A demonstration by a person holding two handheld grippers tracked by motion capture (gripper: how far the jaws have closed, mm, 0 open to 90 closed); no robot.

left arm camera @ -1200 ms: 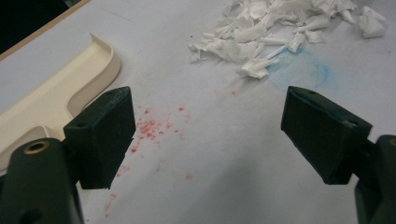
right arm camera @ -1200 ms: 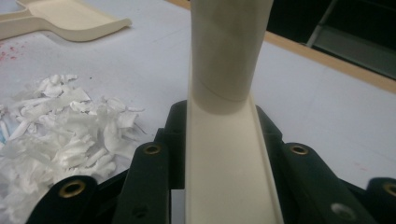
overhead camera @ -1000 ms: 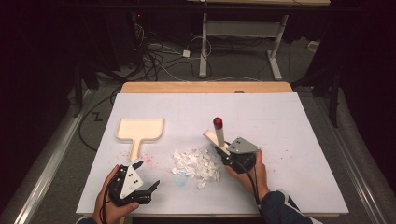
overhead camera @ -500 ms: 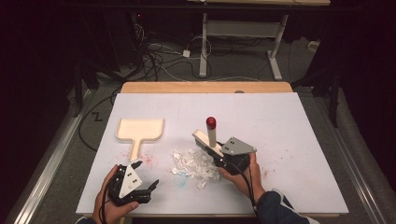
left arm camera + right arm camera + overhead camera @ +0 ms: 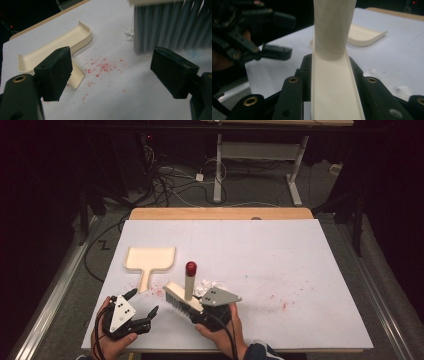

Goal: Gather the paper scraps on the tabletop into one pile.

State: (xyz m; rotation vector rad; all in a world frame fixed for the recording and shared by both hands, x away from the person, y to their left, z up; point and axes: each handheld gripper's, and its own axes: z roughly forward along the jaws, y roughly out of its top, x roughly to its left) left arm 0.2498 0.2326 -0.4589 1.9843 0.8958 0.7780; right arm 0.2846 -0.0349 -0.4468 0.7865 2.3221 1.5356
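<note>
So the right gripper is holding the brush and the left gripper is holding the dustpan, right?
Not quite. The right gripper does hold the brush, but the left gripper is open and holds nothing. The dustpan lies on the table by itself, as the high view shows.

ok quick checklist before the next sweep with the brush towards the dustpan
1. Right claw shut on the cream brush with the red-tipped handle: ok.
2. Bristles down on the white table cover: ok in the left gripper view.
3. Cream plastic dustpan lying flat with its handle towards the person: ok, but nobody holds it.
4. Left claw open, empty and apart from the dustpan: not ok if it must steady the pan.
5. White paper scraps on the side of the brush away from the dustpan: ok.
6. All scraps gathered: cannot tell, the brush hides some.
</note>
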